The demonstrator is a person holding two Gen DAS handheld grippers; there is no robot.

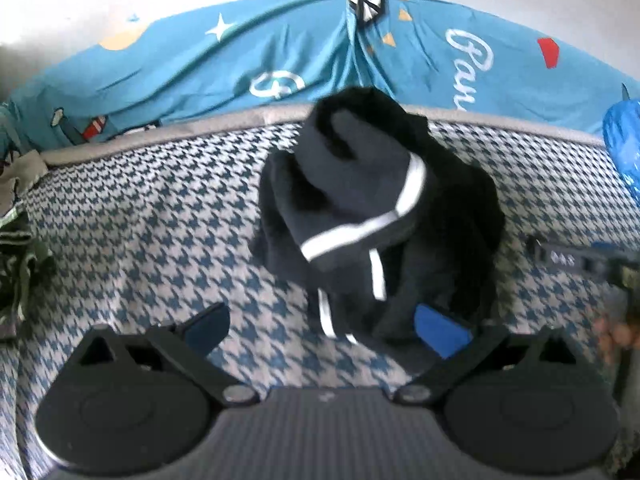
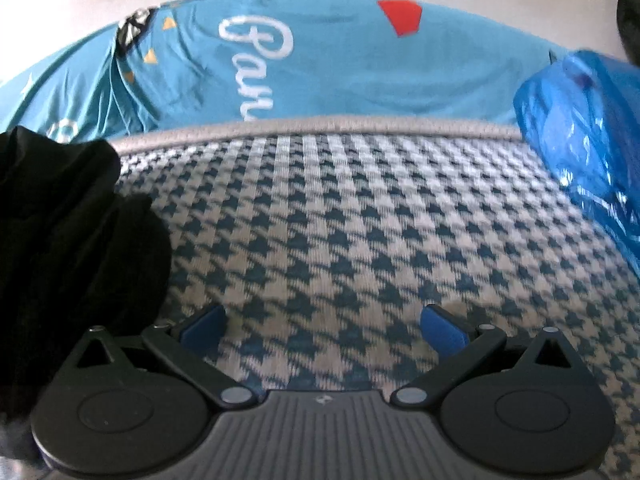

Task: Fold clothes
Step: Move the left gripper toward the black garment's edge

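- The dark garment (image 1: 372, 208) lies in a bunched heap on the checked blue-and-white mat (image 1: 160, 216). It has white stripes running across it.
- The left gripper (image 1: 324, 326) has its two blue fingers spread wide. Nothing is held between them.
- The near edge of the dark garment lies between the left fingers. The blue pad (image 1: 440, 330) on the right side looks like it touches the cloth or sits just beside it. I cannot tell which.
- The right gripper (image 2: 324, 326) is spread wide too. Only the checked mat (image 2: 360, 216) shows between its fingers.
- In the right wrist view, the dark garment (image 2: 68, 224) is off to the left of that gripper, just beside its left finger.
- Behind the mat is a blue sheet (image 1: 200, 64) with white letters and small pictures on it.
- A shiny blue plastic bag (image 2: 580, 136) sits at the far right of the mat.
- Some green striped clothes (image 1: 18, 264) lie at the left edge, well apart from the dark garment.
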